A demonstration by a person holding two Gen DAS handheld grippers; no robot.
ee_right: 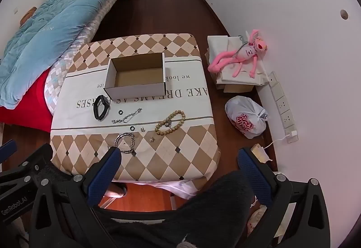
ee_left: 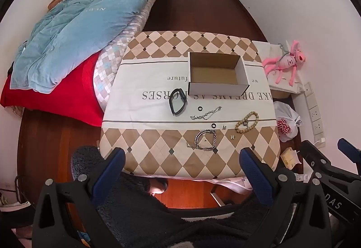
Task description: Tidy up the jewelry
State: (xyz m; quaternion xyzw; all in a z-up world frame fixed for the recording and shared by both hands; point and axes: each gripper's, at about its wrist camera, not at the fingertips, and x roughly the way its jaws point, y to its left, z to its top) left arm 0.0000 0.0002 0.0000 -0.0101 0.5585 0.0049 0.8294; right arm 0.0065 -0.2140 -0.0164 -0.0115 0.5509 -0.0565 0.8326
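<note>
Two grippers, both idle: left gripper (ee_left: 181, 168) and right gripper (ee_right: 179, 166) hang over the near edge of the counter (ee_left: 158, 157), pitched steeply down, fingers spread wide with nothing between them. Landmark is the open cardboard box (ee_left: 217, 74), which looks empty and sits toward the far side of the counter. All jewelry lies loose on the cloth on the near side of the box: black band (ee_left: 177, 101) just beside its near-left corner, thin silver chain (ee_left: 205, 113) nearer than the box front, a small black ring (ee_left: 200, 108) next to it, wooden bead bracelet (ee_left: 246, 122) off its near-right corner, heavy silver link bracelet (ee_left: 205, 140) nearest the grippers, plus a second black ring (ee_left: 213, 125) and two tiny metal pieces (ee_left: 231, 136) between. Risks, as I read it: the small rings and studs are low and flat, so wide fingers may skate over them or pinch the cloth and drag neighbours; the thin chain can slip out or snag on a pad; pieces sit close together, so one grab may catch two. The link bracelet looks like the easiest first pick.
</note>
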